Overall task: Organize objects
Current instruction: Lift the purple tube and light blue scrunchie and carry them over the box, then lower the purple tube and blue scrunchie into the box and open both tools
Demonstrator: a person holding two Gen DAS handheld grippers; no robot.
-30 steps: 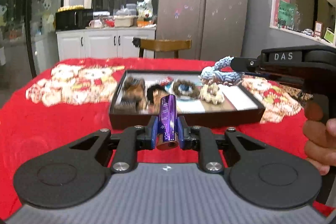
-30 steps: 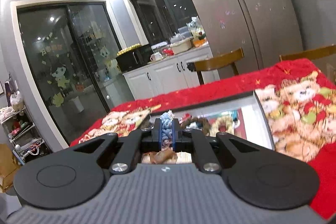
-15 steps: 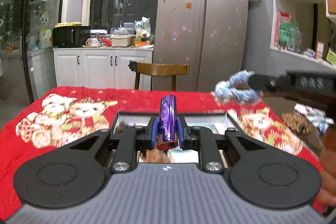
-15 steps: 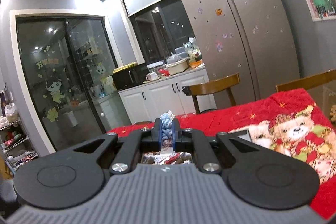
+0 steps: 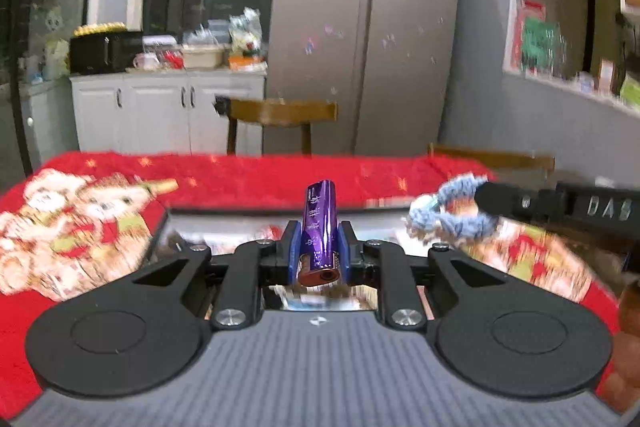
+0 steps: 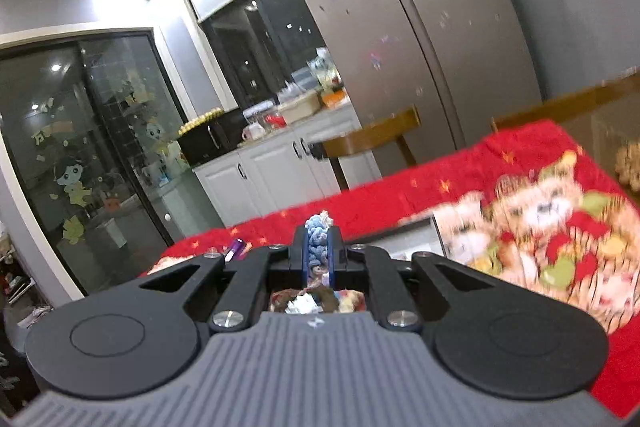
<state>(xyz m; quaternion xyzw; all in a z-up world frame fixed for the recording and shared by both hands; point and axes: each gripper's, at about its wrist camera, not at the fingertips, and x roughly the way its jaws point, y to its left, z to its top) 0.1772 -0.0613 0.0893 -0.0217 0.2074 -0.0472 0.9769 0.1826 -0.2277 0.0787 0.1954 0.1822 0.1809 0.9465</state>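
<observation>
Purple foil tube [image 5: 318, 227], glossy with pale lettering and a coppery open end, sits clamped upright-tilted in the left gripper [image 5: 319, 247] above the dark tray [image 5: 168, 223]. Right gripper [image 6: 318, 251] pinches a fuzzy blue-and-white knotted rope toy [image 6: 318, 243] over the red bear-print cloth [image 6: 520, 187].

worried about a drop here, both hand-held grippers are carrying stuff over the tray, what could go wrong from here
1. The left hand-held gripper pinches the glossy purple tube low on its body, most of it sticking out past the pads, so it might pivot or slip.
2. The blue rope toy dangles loosely from the right hand-held gripper and could snag or swing.
3. That toy hangs close beside the tube above the dark tray; the two could collide.
</observation>
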